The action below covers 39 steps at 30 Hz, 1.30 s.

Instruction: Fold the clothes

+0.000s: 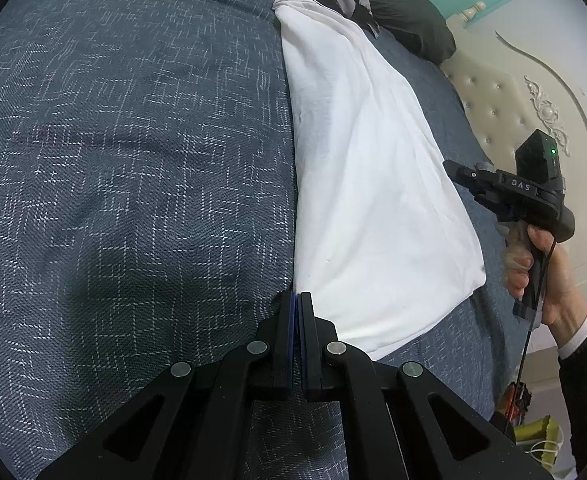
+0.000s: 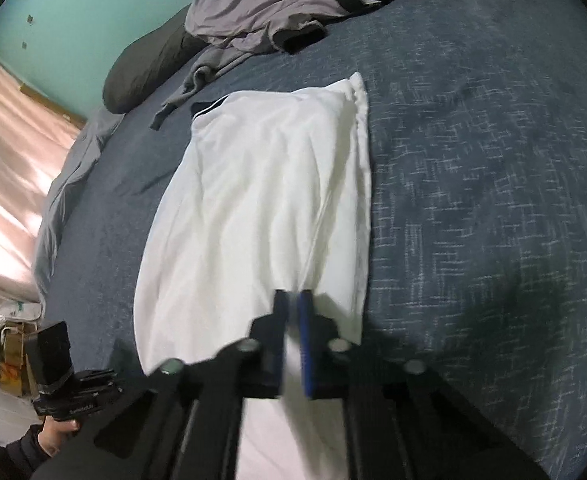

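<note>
The white garment lay folded lengthwise on the blue bed cover, below a grey heap of clothes. Your left gripper had its jaws shut at the garment's near corner; whether cloth was pinched, I couldn't tell. Your right gripper had its jaws clamped on a fold of white cloth.

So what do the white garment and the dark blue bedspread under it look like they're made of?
White garment: looks like soft matte knit, probably cotton jersey; it drapes in gentle rounded wrinkles without shine. Bedspread: seems a thicker woven fabric, matte dark blue with pale crosshatch threads showing in the weave; the fibre can't be told.
</note>
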Motion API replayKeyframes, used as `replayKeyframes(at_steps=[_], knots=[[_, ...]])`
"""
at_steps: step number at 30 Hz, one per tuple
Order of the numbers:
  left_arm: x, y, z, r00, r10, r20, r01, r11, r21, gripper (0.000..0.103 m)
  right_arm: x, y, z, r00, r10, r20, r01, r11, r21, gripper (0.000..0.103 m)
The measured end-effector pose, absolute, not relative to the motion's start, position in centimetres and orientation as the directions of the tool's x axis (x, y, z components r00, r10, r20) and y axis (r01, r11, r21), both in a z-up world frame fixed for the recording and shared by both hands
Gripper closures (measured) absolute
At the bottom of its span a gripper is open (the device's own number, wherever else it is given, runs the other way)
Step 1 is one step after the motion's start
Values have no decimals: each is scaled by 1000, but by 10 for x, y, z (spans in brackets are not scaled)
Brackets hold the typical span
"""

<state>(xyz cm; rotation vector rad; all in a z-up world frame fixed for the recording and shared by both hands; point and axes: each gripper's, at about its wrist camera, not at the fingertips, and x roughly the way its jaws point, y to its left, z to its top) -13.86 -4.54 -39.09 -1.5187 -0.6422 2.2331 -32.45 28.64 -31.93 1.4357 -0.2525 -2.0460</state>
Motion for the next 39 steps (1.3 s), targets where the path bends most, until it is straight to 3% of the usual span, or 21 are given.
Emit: replayKeyframes(at_steps=[20, 23, 25, 31, 33, 35, 36, 39], knots=[[-147, -46, -394, -351, 533, -770, -41, -830, -556, 102, -328, 322, -336, -245, -620, -746, 223, -784, 579, 100], [-146, -47, -393, -350, 535, -769, -39, -828, -559, 102, -321, 328, -330, -239, -636, -734, 219, -771, 597, 91], [-145, -47, -392, -350, 536, -768, -38, -827, -560, 102, -313, 330, -325, -227, -644, -731, 236, -764, 600, 76], [-144, -47, -391, -352, 534, -768, -40, -829, -558, 102, -282, 324, -321, -164, -621, -766, 308, -770, 558, 75], [-144, -47, -391, -353, 533, -769, -42, -830, -556, 102, -273, 321, -323, -153, -594, -790, 329, -784, 526, 75], [-143, -46, -391, -353, 529, -772, -48, -834, -550, 102, -266, 320, -324, -159, -579, -800, 346, -791, 504, 85], [-142, -45, -390, -354, 527, -772, -53, -836, -546, 102, -264, 321, -324, -168, -577, -799, 348, -793, 500, 96], [-141, -44, -389, -351, 529, -773, -63, -837, -544, 102, -262, 329, -324, -192, -586, -787, 318, -796, 515, 101]])
